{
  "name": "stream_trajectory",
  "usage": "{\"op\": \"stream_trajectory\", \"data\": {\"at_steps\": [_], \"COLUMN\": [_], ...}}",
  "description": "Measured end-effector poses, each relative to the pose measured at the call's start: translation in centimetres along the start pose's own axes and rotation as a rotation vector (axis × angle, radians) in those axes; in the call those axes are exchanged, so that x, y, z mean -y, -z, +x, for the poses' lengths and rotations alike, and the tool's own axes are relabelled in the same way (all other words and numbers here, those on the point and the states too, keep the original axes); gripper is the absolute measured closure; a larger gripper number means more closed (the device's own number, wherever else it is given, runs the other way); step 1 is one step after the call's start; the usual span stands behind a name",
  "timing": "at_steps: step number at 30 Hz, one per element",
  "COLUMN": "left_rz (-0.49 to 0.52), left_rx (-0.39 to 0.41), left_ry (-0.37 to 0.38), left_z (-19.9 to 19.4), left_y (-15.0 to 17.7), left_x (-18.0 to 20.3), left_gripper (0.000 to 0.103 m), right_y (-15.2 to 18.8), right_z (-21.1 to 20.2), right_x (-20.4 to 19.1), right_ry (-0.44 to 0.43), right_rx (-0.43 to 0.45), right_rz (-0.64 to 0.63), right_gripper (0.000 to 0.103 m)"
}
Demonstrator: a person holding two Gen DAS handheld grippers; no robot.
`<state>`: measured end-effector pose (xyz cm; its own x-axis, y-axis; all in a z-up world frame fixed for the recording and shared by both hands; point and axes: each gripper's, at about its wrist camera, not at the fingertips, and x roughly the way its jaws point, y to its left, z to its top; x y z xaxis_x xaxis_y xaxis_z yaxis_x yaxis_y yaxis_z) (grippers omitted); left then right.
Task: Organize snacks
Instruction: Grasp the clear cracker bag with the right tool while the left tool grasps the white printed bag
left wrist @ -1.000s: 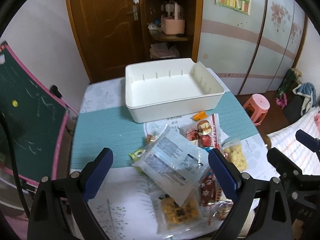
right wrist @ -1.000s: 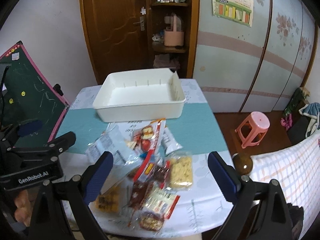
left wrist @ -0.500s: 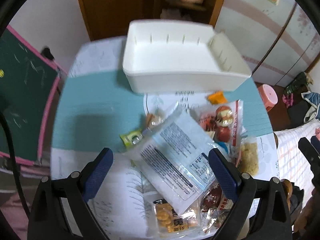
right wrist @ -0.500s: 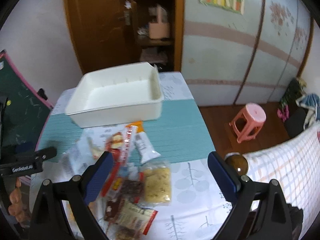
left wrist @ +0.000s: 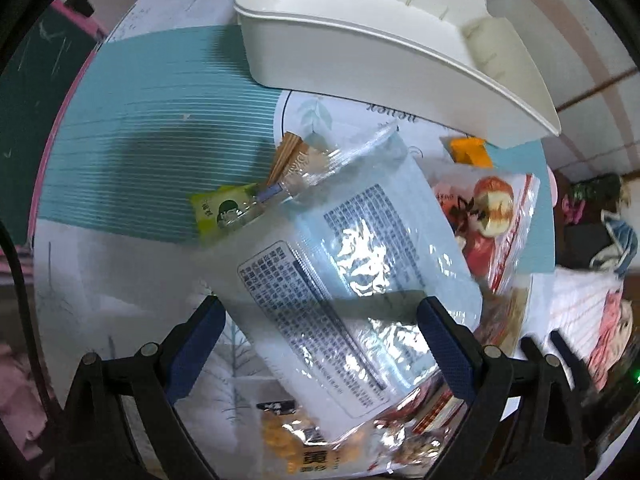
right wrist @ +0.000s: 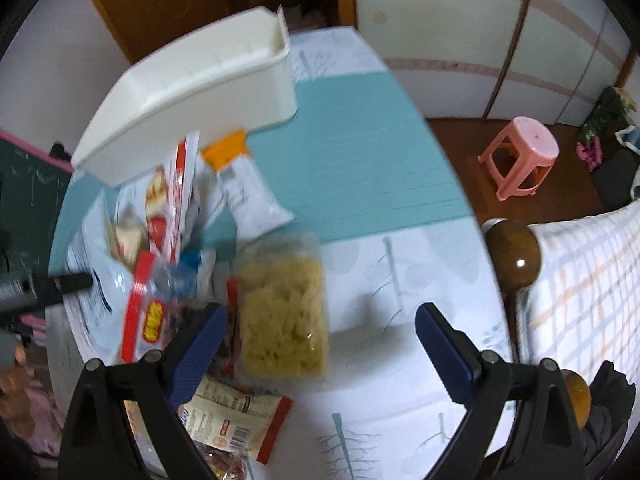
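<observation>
A heap of snack packets lies on the table in front of an empty white bin [left wrist: 384, 60] [right wrist: 192, 96]. On top is a large pale blue bag [left wrist: 352, 272] with printed text. My left gripper [left wrist: 320, 344] hangs open just over that bag, its blue pads on either side of it and apart from it. Beside the bag lie a red fruit-picture packet [left wrist: 488, 216] and a small green packet [left wrist: 220, 212]. My right gripper [right wrist: 320, 344] is open over a clear bag of yellow snack [right wrist: 280, 316], holding nothing.
A teal mat [left wrist: 152, 112] crosses the table under the bin. A white packet with an orange end [right wrist: 244, 184] lies near the bin. Off the right table edge stand a pink stool [right wrist: 520, 156], a brown knob [right wrist: 512, 256] and a checked cloth. A green board stands left.
Both grippers have dropped down and forward towards the snack heap. The left one now hovers close over the pale blue bag; the right one has swung over the yellow snack bag.
</observation>
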<state>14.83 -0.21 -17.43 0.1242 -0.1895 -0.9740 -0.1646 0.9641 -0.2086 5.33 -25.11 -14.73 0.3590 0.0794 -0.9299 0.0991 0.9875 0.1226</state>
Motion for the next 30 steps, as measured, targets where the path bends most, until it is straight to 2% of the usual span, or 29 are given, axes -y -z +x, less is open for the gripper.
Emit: {"op": "stream_trajectory", "data": {"at_steps": [4,10,15,16,17,19,22,26,30], "left_rz": [-0.052,-0.084,-0.128,-0.135,-0.134,-0.111,-0.057,0.047,0.108], "left_rx": [-0.024,-0.033,-0.095,-0.104,-0.098,-0.074,-0.021,0.063,0.107], "left_ry": [0.055,0.123,0.240,0.271,0.306,0.308,0.285,0.226,0.222], "left_z": [1.1,2.1,3.9,4.1,3.9,3.2,1.5,-1.6,-3.7], "left_y": [-0.4,-0.7,-0.9,-0.8,-0.7,-0.5,0.0,1.0,1.4], "left_x": [-0.3,-0.3,-0.2,-0.3,-0.3,-0.1,0.6,1.5,1.7], "left_gripper": [0.000,0.000,0.001,0.011,0.017,0.033,0.048,0.057,0.066], "right_y": [0.7,1.1,1.4,1.3,1.3,1.2,1.4,1.4,1.6], "right_z": [1.5,3.3,4.1,4.0,3.9,3.6,3.4,2.7,0.9], "right_x": [-0.8,-1.4,-1.1,-1.1,-1.2,-1.5,-1.6,-1.3,-1.3], "right_ry": [-0.001,0.001,-0.038,-0.040,-0.047,-0.043,-0.032,-0.027,-0.035], "right_rx": [-0.036,-0.082,-0.110,-0.104,-0.101,-0.097,-0.090,-0.079,-0.037], "right_rz": [-0.036,-0.057,-0.044,-0.050,-0.055,-0.061,-0.065,-0.059,-0.049], "right_gripper": [0.007,0.013,0.032,0.035,0.042,0.042,0.042,0.043,0.043]}}
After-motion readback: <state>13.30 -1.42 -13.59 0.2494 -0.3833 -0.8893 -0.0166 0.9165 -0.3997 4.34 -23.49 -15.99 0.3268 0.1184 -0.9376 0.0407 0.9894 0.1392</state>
